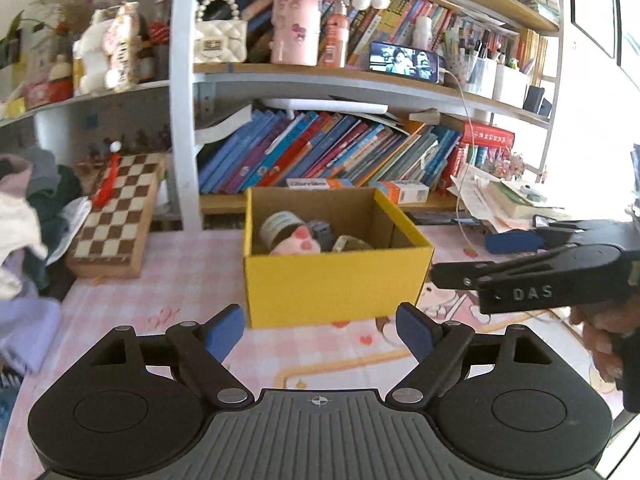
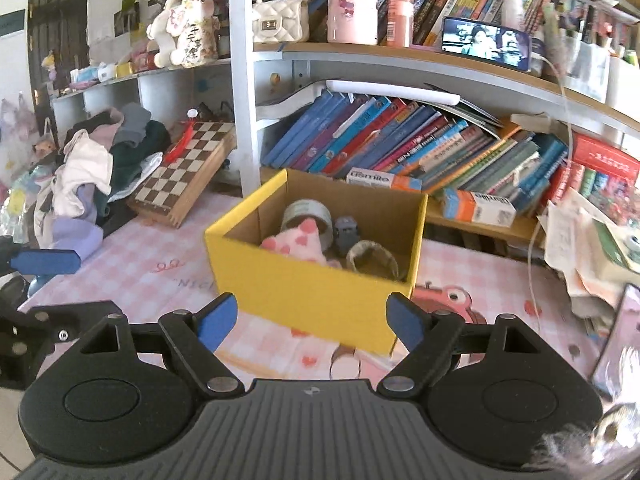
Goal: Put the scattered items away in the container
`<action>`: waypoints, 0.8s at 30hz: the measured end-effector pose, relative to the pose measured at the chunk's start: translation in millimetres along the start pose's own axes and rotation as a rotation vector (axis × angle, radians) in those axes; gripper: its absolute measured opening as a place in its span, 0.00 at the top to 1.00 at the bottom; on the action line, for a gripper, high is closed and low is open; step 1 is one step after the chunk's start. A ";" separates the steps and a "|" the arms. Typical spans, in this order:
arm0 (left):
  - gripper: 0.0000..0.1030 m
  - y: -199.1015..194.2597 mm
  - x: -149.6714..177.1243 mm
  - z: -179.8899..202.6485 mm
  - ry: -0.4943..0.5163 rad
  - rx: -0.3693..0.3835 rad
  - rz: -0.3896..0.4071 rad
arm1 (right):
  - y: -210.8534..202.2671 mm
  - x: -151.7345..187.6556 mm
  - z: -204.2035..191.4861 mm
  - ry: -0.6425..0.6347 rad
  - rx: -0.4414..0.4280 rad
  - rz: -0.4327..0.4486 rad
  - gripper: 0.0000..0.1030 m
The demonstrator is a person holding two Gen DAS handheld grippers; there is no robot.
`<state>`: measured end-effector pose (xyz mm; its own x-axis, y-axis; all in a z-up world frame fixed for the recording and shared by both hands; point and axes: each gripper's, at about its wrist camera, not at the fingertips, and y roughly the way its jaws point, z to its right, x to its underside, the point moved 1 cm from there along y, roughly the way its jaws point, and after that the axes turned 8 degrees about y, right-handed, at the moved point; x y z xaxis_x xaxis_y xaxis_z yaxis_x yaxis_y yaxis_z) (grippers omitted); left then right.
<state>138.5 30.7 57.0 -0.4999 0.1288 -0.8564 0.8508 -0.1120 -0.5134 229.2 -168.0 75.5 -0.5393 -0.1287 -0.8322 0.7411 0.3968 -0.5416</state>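
- Sitting on the pink checked desk [image 1: 160,280] is the yellow cardboard box [image 1: 332,284], open at the top, and everything below is placed from it.
- Inside the box lie a roll of tape [image 2: 308,216], a pink plush with darker pink spots [image 2: 298,244], a small grey toy [image 2: 347,232] and a second, beige tape roll [image 2: 372,260]; the plush leans against the first roll.
- Just in front of the box, the left claw [image 1: 320,330] hangs with its blue pads well apart and nothing between them; the box's front wall shows through the gap.
- To the right of the box in the left wrist view, the right claw [image 2: 312,322] is seen from the side, a hand [image 1: 604,340] wrapped around its grip. In its own view its blue pads stand wide apart and empty, near the box's nearest corner.
- Behind the box, a shelf [image 1: 320,200] carries a row of leaning books [image 1: 320,148] and two small cartons.
- Left of the box, a folded chessboard [image 1: 120,216] rests tilted against the shelf, with a heap of clothes [image 2: 100,168] further left.
- Right of the box lies a stack of papers [image 1: 500,200] on the desk.
- Above the box, on the higher shelf, a phone [image 1: 406,62] shows a lit screen.
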 end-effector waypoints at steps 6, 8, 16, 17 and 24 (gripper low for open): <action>0.16 -18.9 27.5 12.7 -0.010 -0.046 -0.006 | -27.1 40.2 -15.7 -0.004 0.043 -0.011 0.19; 0.14 -24.2 35.1 18.0 -0.003 -0.058 -0.007 | -33.9 53.7 -19.5 0.002 0.054 -0.017 0.19; 0.11 -38.8 60.8 34.9 -0.001 -0.090 -0.033 | -54.1 100.6 -29.0 0.032 0.085 -0.060 0.16; 0.11 -40.1 63.9 36.7 -0.001 -0.092 -0.039 | -56.3 105.4 -29.7 0.039 0.090 -0.063 0.15; 0.05 -47.8 84.1 47.8 0.028 -0.122 -0.084 | -69.0 129.8 -30.3 0.100 0.141 -0.062 0.09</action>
<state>48.0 -0.2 6.9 -0.5672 0.1607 -0.8077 0.8201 0.0207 -0.5718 95.9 -184.6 8.4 -0.6173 -0.0547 -0.7849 0.7505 0.2583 -0.6083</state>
